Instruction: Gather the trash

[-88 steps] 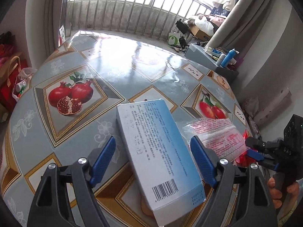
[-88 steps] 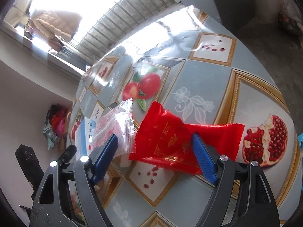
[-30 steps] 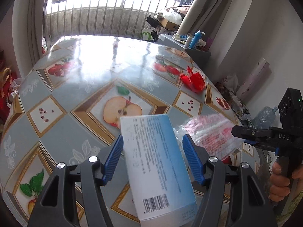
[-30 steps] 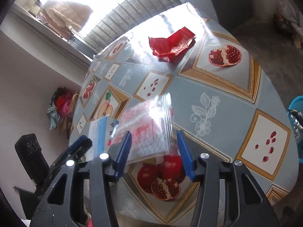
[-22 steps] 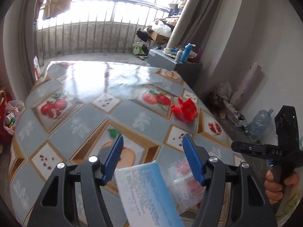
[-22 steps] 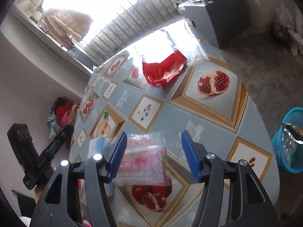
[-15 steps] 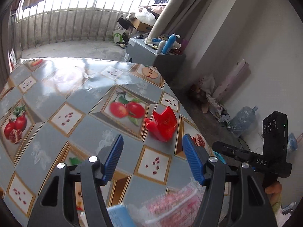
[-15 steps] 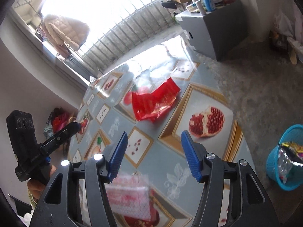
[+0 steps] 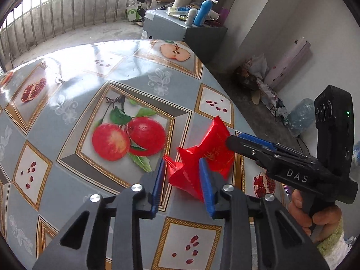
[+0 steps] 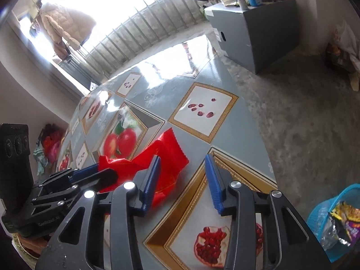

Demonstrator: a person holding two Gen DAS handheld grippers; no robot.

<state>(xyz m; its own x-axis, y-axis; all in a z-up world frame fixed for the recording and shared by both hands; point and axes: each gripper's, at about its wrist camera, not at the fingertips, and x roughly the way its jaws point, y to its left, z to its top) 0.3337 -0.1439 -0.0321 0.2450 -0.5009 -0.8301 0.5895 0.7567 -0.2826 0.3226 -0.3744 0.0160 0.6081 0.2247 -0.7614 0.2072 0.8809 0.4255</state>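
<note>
A crumpled red wrapper [image 9: 202, 155] lies on the fruit-print table [image 9: 94, 72] near its right edge. My left gripper [image 9: 181, 181] is open, its blue pads on either side of the wrapper's near end. My right gripper [image 10: 182, 177] is open and empty, just right of the wrapper [image 10: 162, 157]; its left finger overlaps the wrapper's edge. The right gripper also shows in the left wrist view [image 9: 254, 146], beside the wrapper. The left gripper shows in the right wrist view [image 10: 90, 173], at the wrapper's left end.
A blue trash basket [image 10: 333, 220] holding wrappers stands on the floor below the table's right edge. A grey cabinet [image 9: 186, 31] with bottles stands beyond the table. A plastic bottle [image 9: 301, 117] and litter lie by the wall.
Both grippers let go of the blue box and the clear bag, which have left view. Both moved across the table to the red wrapper, now at their tips.
</note>
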